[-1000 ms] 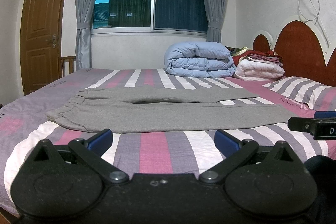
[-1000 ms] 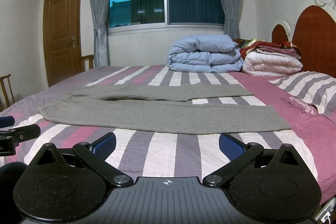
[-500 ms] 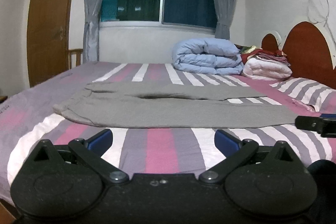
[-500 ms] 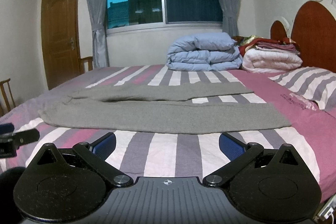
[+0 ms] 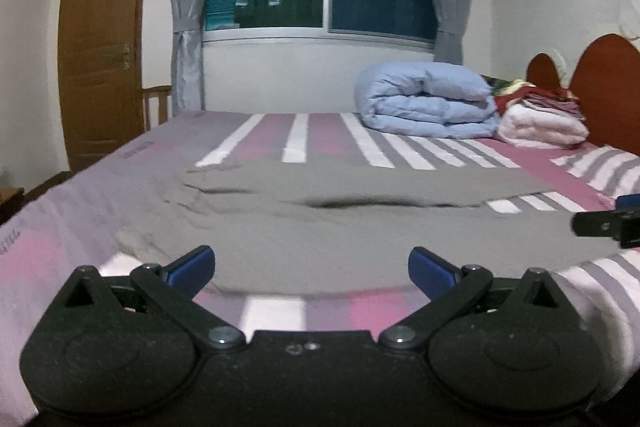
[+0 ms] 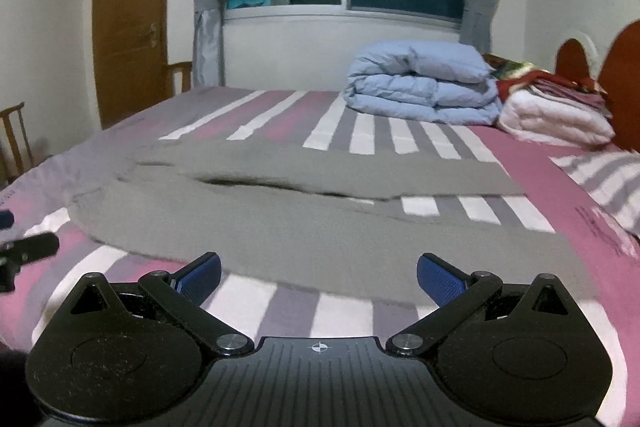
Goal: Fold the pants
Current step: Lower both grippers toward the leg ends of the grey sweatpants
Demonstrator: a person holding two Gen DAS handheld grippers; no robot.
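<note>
Now that both wrist views sit closer and lower than a second ago, the left claw (image 5: 311, 261) and right claw (image 6: 319, 269), both released, near the gray pants (image 6: 280, 215) lying flat on the bed (image 6: 352, 311), unfolded.

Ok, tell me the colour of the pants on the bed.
Plain grey pants, no pattern; clearest in the right wrist view.

Both views low, facing bed (image 5: 304, 131)
</note>
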